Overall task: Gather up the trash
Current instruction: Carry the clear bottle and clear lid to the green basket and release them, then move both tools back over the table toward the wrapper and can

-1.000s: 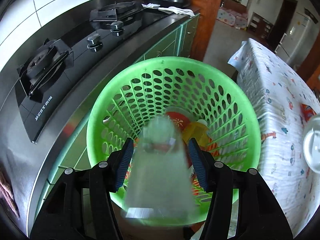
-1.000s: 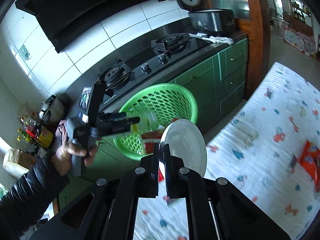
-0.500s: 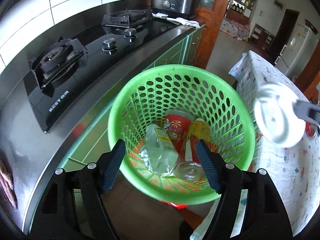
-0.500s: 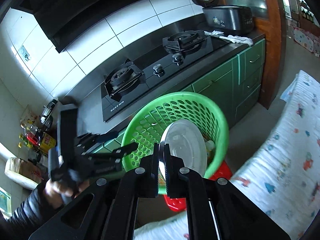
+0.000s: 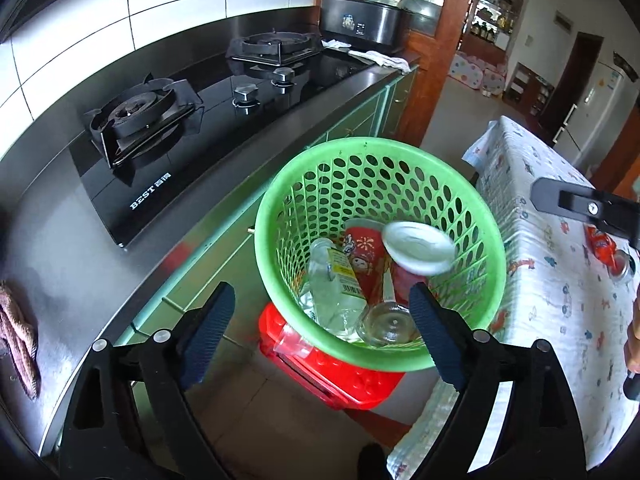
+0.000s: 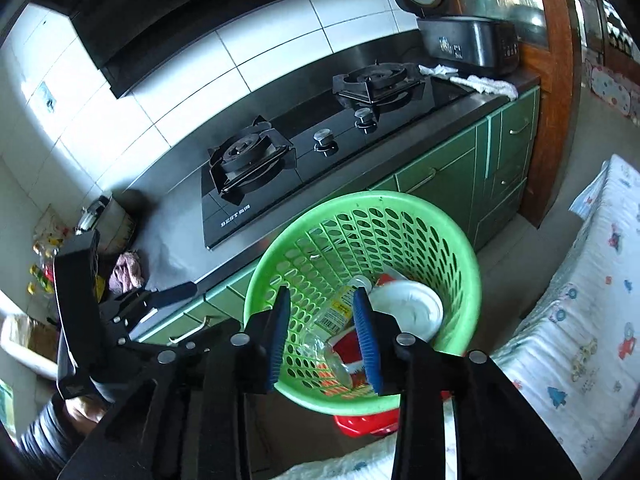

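Green perforated plastic basket [image 5: 476,220] stands on a red plastic stool [image 5: 340,376]; inside it lie a clear plastic bottle [image 5: 334,286], a red paper cup [image 5: 362,246] and a white round plastic lid [image 5: 418,246]. Left gripper [image 5: 320,330] and right gripper [image 6: 322,328] both hover above the basket, jaws apart and empty. Judgement: lift both clear of the basket rim before seeking more trash; the red wrapper [image 5: 600,240] on the desk beside the basket is the likely next item.
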`<action>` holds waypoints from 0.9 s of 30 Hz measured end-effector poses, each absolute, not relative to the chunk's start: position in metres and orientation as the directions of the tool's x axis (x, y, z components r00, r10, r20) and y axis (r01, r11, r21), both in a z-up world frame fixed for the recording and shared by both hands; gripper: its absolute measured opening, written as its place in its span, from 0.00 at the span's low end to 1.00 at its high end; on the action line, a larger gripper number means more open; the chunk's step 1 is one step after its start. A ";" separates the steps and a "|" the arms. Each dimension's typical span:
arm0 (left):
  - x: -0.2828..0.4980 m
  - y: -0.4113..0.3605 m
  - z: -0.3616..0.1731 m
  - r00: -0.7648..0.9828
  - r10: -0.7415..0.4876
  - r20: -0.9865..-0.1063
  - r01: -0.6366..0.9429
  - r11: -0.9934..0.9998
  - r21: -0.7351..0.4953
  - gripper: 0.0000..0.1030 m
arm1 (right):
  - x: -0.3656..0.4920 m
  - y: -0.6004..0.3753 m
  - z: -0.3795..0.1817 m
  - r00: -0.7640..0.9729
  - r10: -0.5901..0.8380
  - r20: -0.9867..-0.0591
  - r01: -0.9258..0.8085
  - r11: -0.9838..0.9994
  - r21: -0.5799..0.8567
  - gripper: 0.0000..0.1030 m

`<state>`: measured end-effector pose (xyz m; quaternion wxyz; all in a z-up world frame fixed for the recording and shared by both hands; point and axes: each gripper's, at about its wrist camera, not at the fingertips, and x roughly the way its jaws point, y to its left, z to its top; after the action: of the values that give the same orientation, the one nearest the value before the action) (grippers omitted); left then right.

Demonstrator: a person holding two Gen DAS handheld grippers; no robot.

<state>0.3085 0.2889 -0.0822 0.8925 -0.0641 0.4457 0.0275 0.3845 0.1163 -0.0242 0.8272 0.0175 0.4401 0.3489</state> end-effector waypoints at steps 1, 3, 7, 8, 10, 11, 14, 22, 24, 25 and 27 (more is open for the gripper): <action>0.307 0.288 -0.081 0.604 -0.011 -0.797 -0.103 0.990 -0.092 0.86 | 0.379 0.113 -0.022 0.380 0.587 -0.715 -0.566 0.759 0.322 0.44; 0.304 0.284 -0.079 0.608 -0.016 -0.794 -0.098 0.991 -0.095 0.87 | 0.371 0.106 -0.017 0.395 0.580 -0.712 -0.573 0.762 0.303 0.48; 0.298 0.270 -0.074 0.615 -0.035 -0.788 -0.077 0.992 -0.104 0.88 | 0.353 0.084 -0.010 0.425 0.566 -0.707 -0.563 0.777 0.283 0.59; 0.297 0.265 -0.072 0.619 -0.039 -0.784 -0.070 0.992 -0.105 0.88 | 0.348 0.076 -0.009 0.430 0.561 -0.707 -0.557 0.781 0.282 0.61; 0.293 0.256 -0.068 0.627 -0.054 -0.777 -0.056 0.992 -0.115 0.88 | 0.340 0.062 -0.008 0.446 0.550 -0.707 -0.547 0.792 0.271 0.67; 0.292 0.252 -0.067 0.629 -0.061 -0.775 -0.051 0.992 -0.119 0.88 | 0.335 0.054 -0.007 0.455 0.541 -0.707 -0.540 0.799 0.264 0.68; 0.287 0.234 -0.062 0.636 -0.088 -0.766 -0.027 0.990 -0.136 0.92 | 0.324 0.025 -0.007 0.478 0.525 -0.705 -0.509 0.819 0.265 0.73; 0.282 0.181 -0.052 0.645 -0.146 -0.750 0.061 0.988 -0.140 0.93 | 0.304 -0.068 -0.011 0.541 0.420 -0.729 -0.382 0.894 0.232 0.81; 0.282 0.167 -0.052 0.639 -0.157 -0.753 0.083 0.987 -0.135 0.93 | 0.300 -0.089 -0.012 0.551 0.388 -0.739 -0.353 0.911 0.215 0.82; 0.281 0.161 -0.052 0.636 -0.161 -0.755 0.091 0.987 -0.134 0.93 | 0.298 -0.099 -0.012 0.554 0.374 -0.744 -0.343 0.917 0.206 0.82; 0.281 0.148 -0.052 0.629 -0.173 -0.758 0.109 0.985 -0.134 0.93 | 0.295 -0.122 -0.014 0.559 0.337 -0.757 -0.320 0.930 0.178 0.82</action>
<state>0.2815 0.1478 -0.0524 0.9017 -0.0375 0.4236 -0.0781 0.2949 -0.1224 -0.0144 0.8829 0.0099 0.4309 0.1862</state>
